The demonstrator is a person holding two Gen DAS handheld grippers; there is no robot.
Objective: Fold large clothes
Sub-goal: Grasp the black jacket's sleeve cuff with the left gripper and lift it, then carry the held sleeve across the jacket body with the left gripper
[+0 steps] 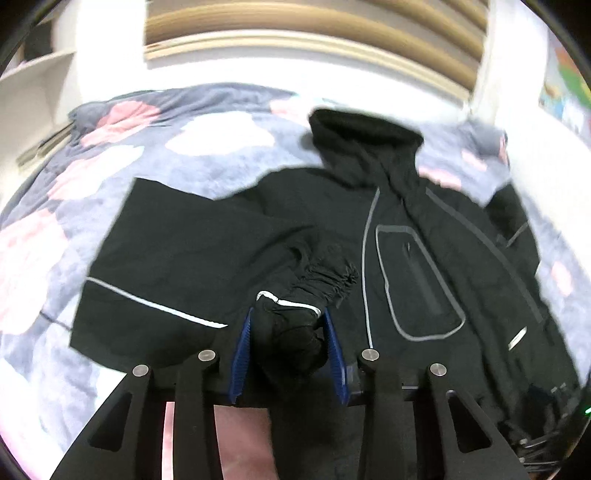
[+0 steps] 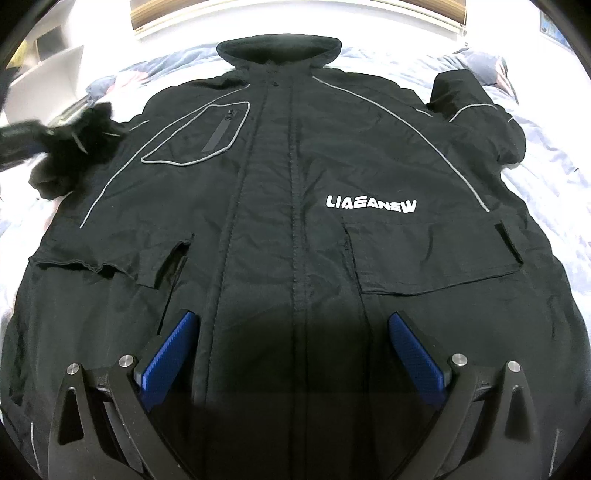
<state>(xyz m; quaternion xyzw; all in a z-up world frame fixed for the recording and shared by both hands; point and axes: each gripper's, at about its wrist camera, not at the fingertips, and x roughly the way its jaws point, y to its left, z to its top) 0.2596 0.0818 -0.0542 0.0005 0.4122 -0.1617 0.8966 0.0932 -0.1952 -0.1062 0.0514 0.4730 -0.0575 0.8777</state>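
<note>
Lying front-up across a bed, a black jacket (image 2: pixel 295 192) fills most of the right wrist view, its collar (image 2: pixel 277 48) toward the far wall and its closed front placket running down the middle. The bedcover (image 1: pixel 207 155) beneath it is a blue-grey fabric with pink and white patches. White lettering (image 2: pixel 371 205) sits on one chest panel above a flapped pocket (image 2: pixel 436 254), and on the other panel a zipped pocket (image 2: pixel 207 136) is outlined in grey piping. The far sleeve (image 2: pixel 476 110) on that view's right lies bent on the bedcover beside the shoulder. The right gripper (image 2: pixel 293 347) hangs over the lower front of the jacket with its blue pads (image 2: pixel 170 354) spread wide apart and nothing caught between them. In the left wrist view, the left gripper (image 1: pixel 290 339) has its blue pads (image 1: pixel 242 354) pressed against a bunched black cuff (image 1: pixel 291 332) edged with a white reflective strip, so the sleeve end is clamped between them. That sleeve (image 1: pixel 192 251) stretches away to the left of the jacket's body, folded back flat over the bedcover, with a grey stripe crossing it. This view is blurred. A wooden headboard (image 1: pixel 295 33) and white wall show beyond the bed.
</note>
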